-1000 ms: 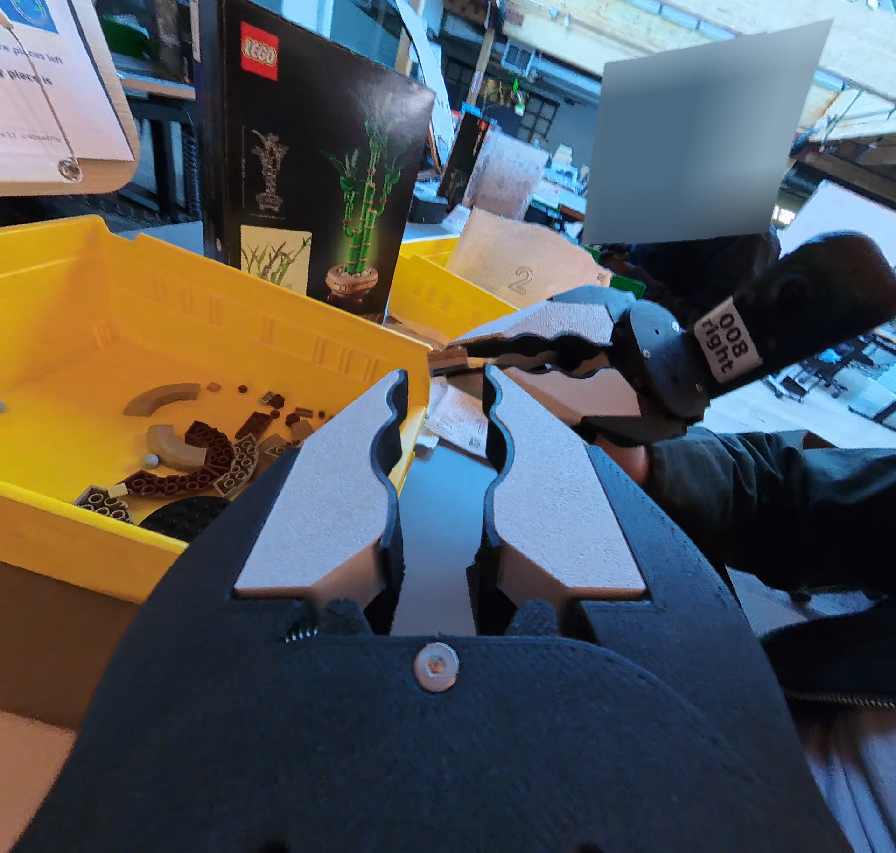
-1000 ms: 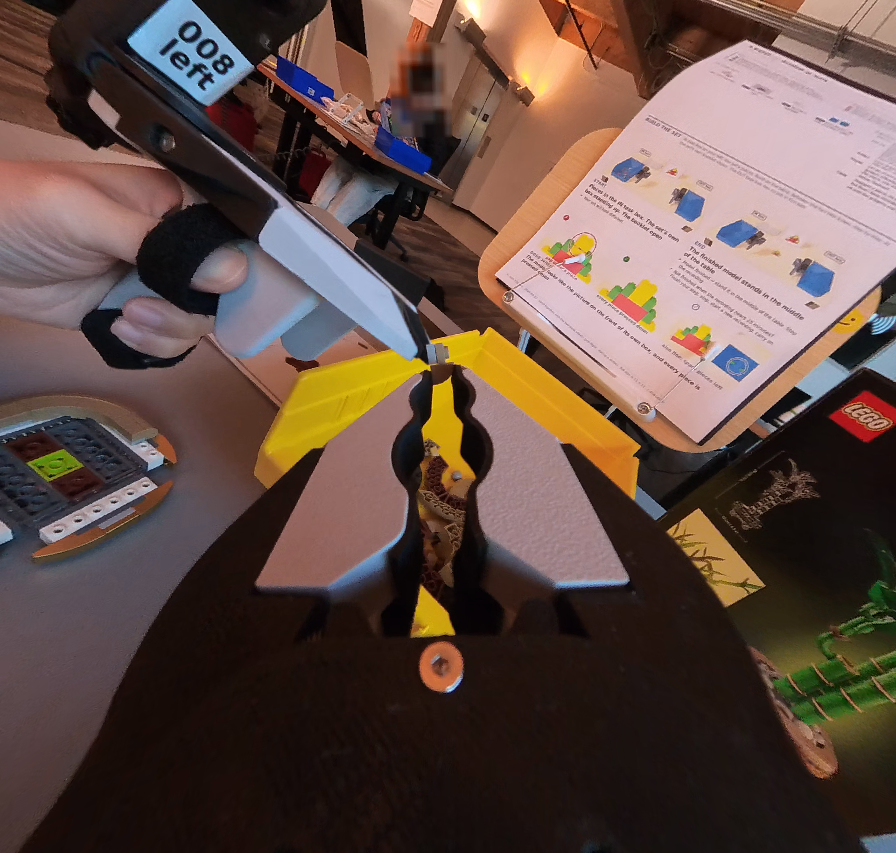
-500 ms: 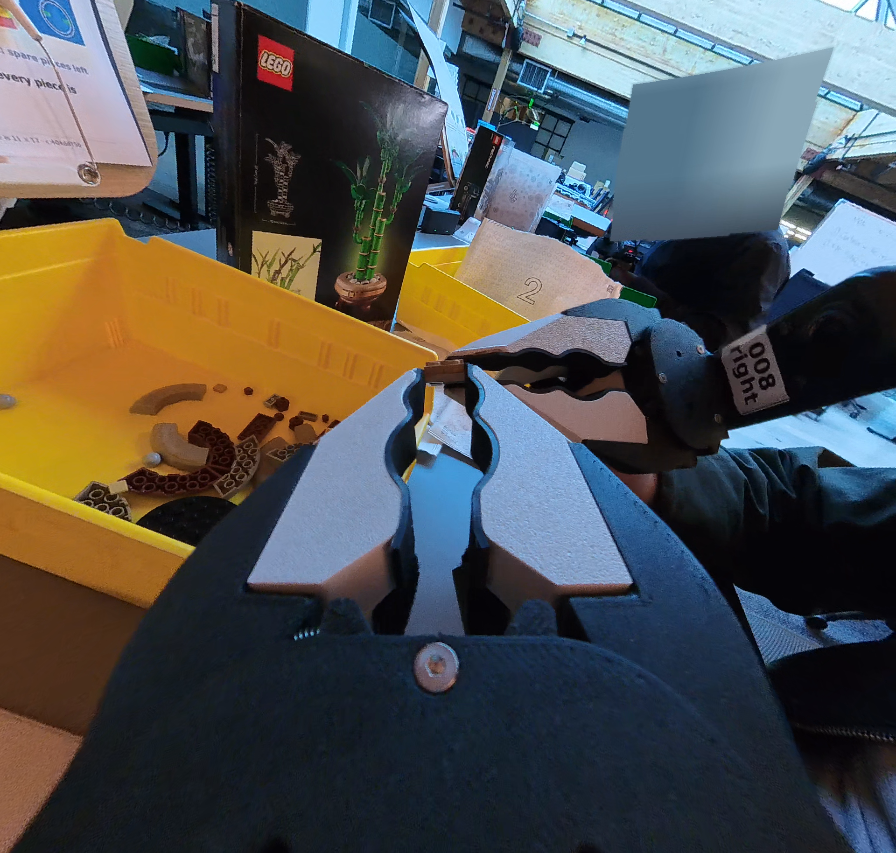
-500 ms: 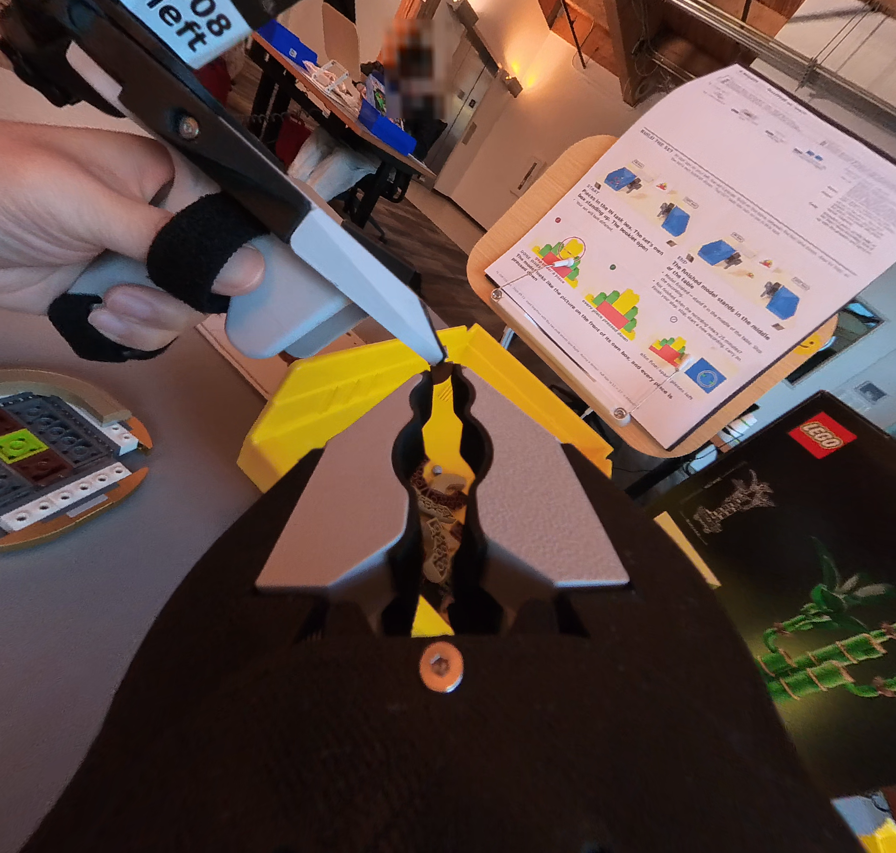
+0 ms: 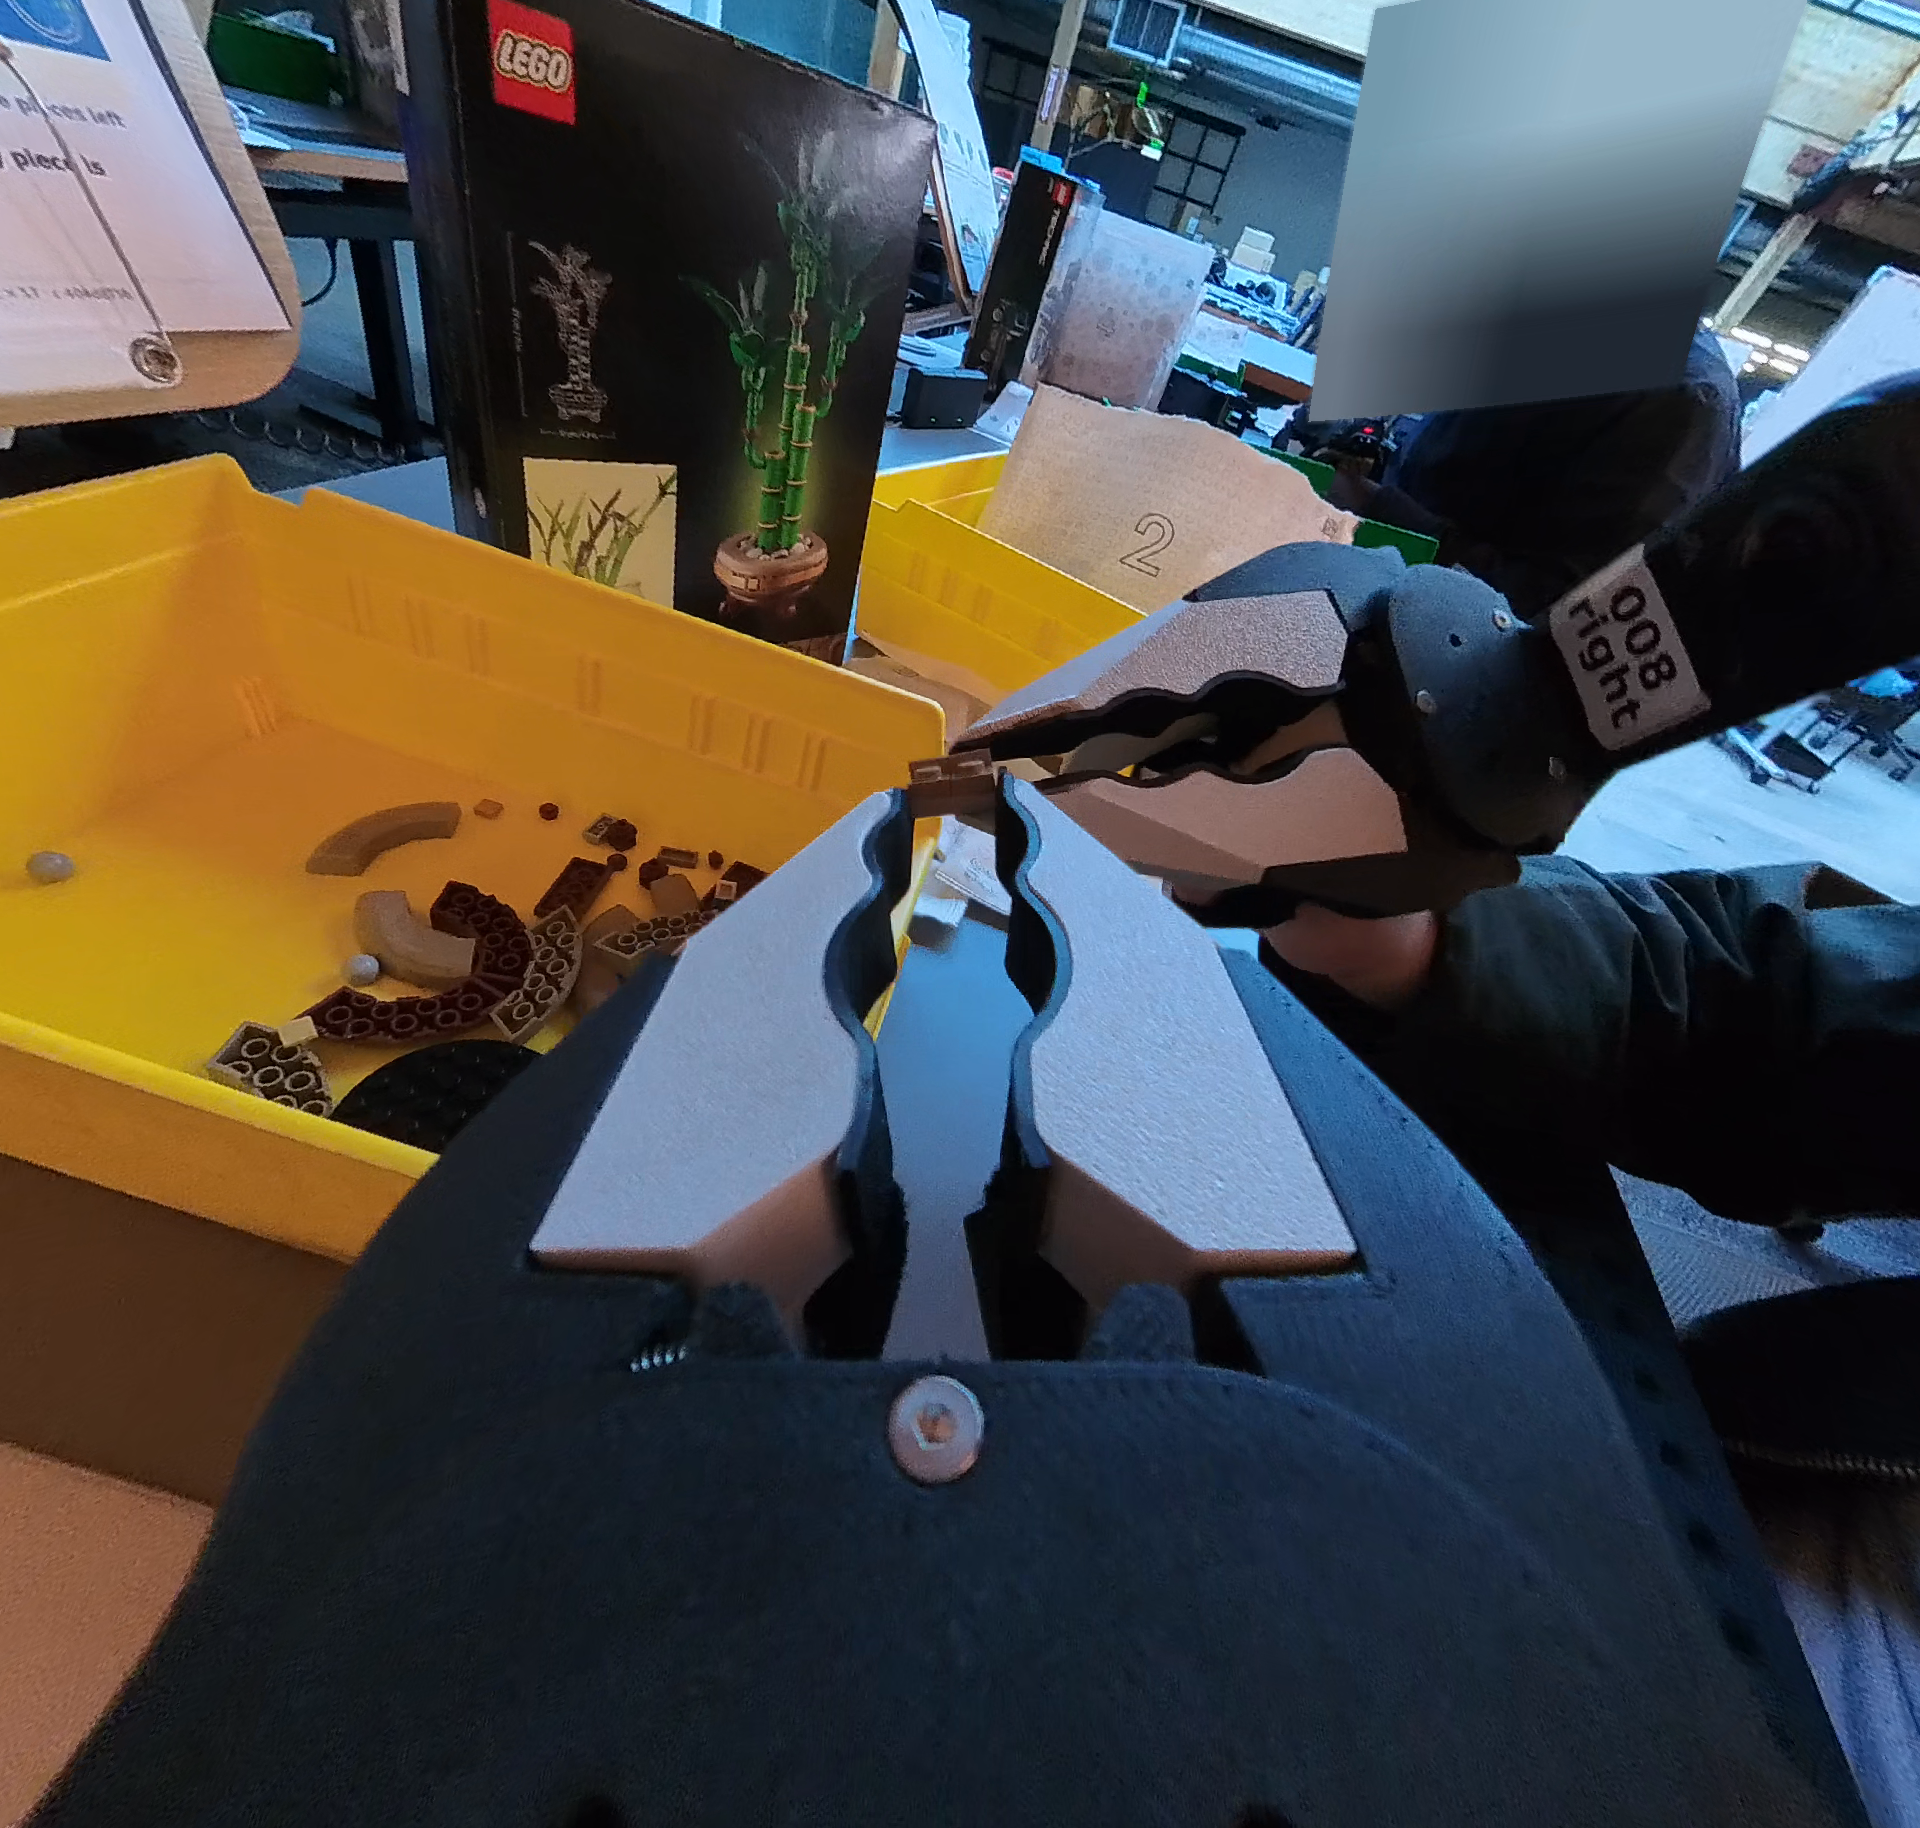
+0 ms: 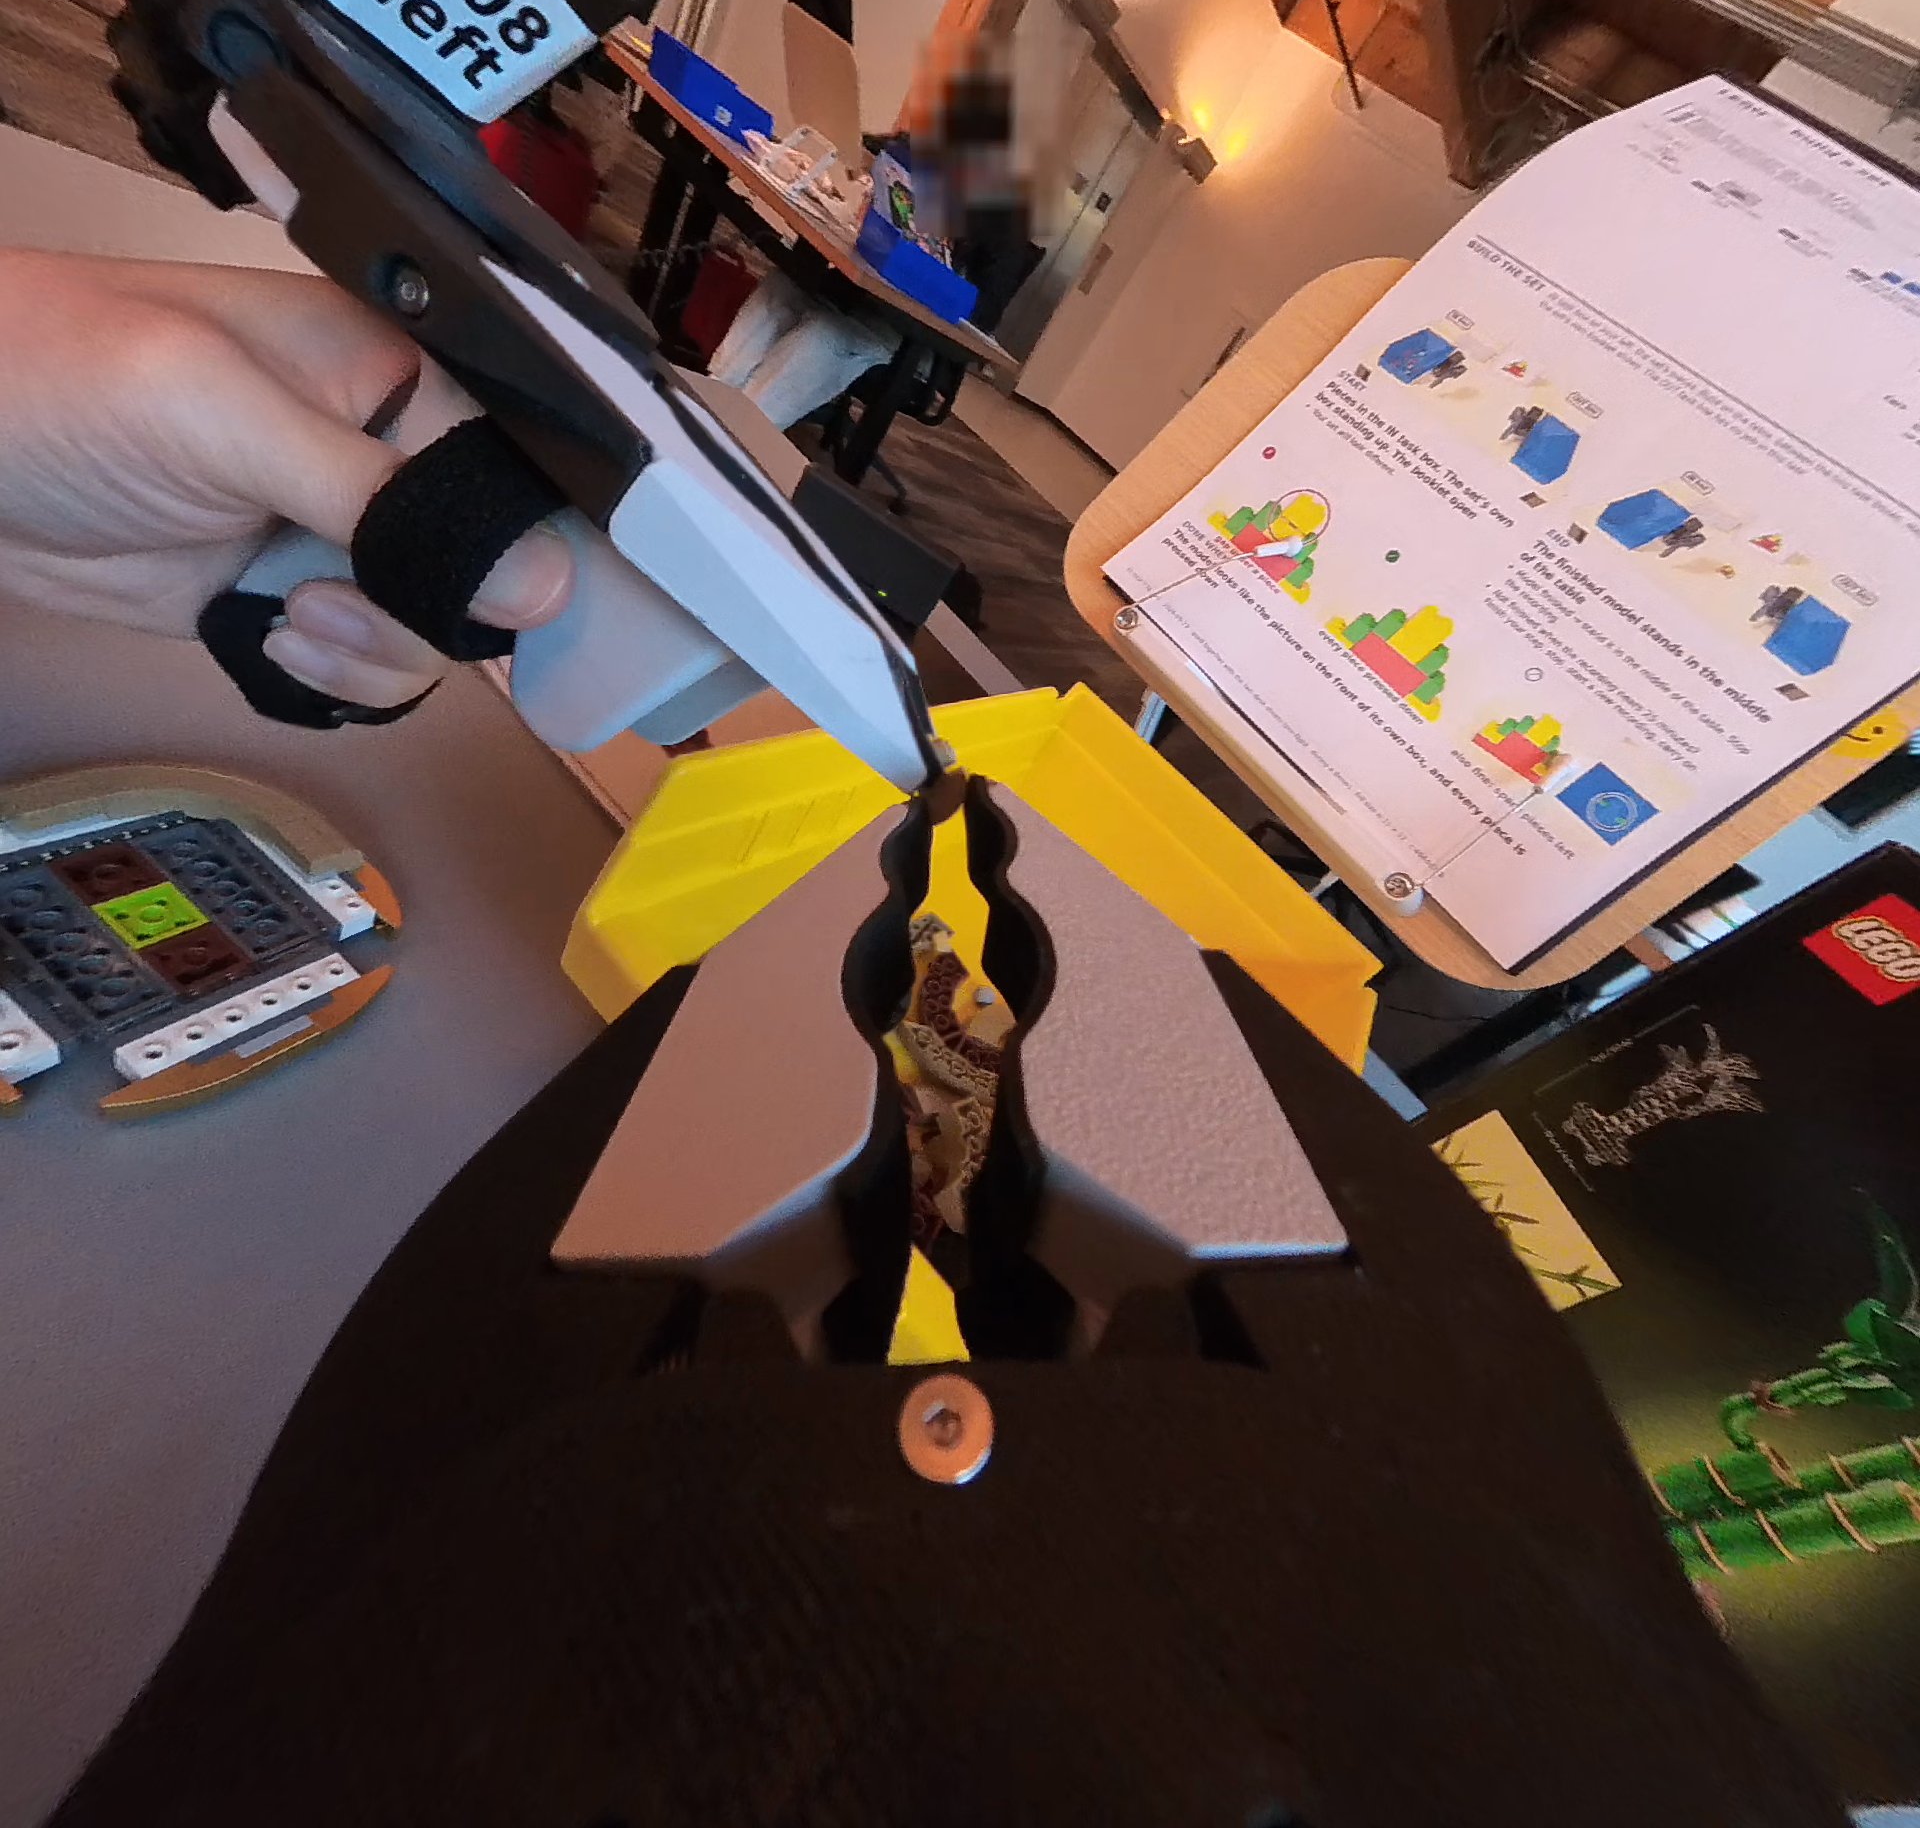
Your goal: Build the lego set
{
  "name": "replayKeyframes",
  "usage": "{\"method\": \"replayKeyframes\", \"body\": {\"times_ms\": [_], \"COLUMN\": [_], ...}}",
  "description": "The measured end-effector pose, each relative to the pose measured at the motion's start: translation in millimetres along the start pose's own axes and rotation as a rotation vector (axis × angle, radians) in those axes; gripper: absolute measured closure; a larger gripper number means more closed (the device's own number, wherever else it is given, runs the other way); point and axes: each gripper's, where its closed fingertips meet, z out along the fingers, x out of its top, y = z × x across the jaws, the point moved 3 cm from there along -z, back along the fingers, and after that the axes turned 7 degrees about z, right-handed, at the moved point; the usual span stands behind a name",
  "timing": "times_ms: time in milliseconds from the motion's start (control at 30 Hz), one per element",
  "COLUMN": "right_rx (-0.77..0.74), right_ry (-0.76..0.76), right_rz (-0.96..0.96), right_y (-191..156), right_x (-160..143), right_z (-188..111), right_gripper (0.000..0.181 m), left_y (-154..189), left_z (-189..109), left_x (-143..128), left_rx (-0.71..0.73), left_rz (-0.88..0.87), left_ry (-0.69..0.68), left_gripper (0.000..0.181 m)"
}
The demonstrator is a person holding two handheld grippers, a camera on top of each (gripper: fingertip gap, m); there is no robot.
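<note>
I am holding my left tool (image 5: pixel 948 810) with its tips pinching a small brown plate (image 5: pixel 951 777), and my right tool (image 6: pixel 943 804) is pinching the same piece from the side, above the near corner of the yellow bin (image 5: pixel 156 1134). Loose brown and tan pieces (image 5: pixel 457 957) are lying in that bin. The partly built round base (image 6: pixel 156 937) is sitting on the table (image 6: pixel 343 1207), and the set's black box (image 5: pixel 665 324) is standing behind the bin.

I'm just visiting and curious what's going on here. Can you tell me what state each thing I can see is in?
Left gripper: fingertips closed on the small brown brick.
Right gripper: shut on the same brick.
Small brown brick: held in the air between both grippers.
Yellow bin: open, loose brown and tan pieces inside.
Lego box: standing upright.
Round base build: flat on the table, unfinished.
Instruction sheet: propped on a tilted board.
</note>
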Motion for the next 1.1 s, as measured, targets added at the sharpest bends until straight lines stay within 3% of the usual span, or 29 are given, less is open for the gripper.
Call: {"method": "replayKeyframes", "body": {"times_ms": [167,267,500,667,867,967,1100], "right_rx": [0.072,0.064,0.169,0.369,0.563,0.45,0.087], "right_ry": [0.003,0.043,0.108,0.224,0.418,0.388,0.226], "right_rz": [0.078,0.15,0.349,0.636,0.761,0.54,-0.178], "right_y": [0,15,31,31,26,22,6], "right_x": [-1,3,3,7,22,17,1], "right_z": [0,-6,-16,-19,-29,-26,-15], "right_gripper": [0.178,0.178,0.177,0.177,0.177,0.176,0.176], "left_y": [0,8,11,17,10,7,3], "left_z": [-1,8,5,-7,-21,-30,-41], "left_x": [-3,-21,-10,6,21,32,43], "left_rx": [-0.029,-0.058,-0.118,-0.174,-0.146,-0.124,-0.103], "left_rz": [0.043,0.122,0.086,0.154,0.168,0.181,0.195], "left_ry": [-0.051,-0.162,-0.062,0.016,0.061,0.091,0.118], "left_gripper": [0.167,0.166,0.166,0.167,0.166,0.167,0.167]}}
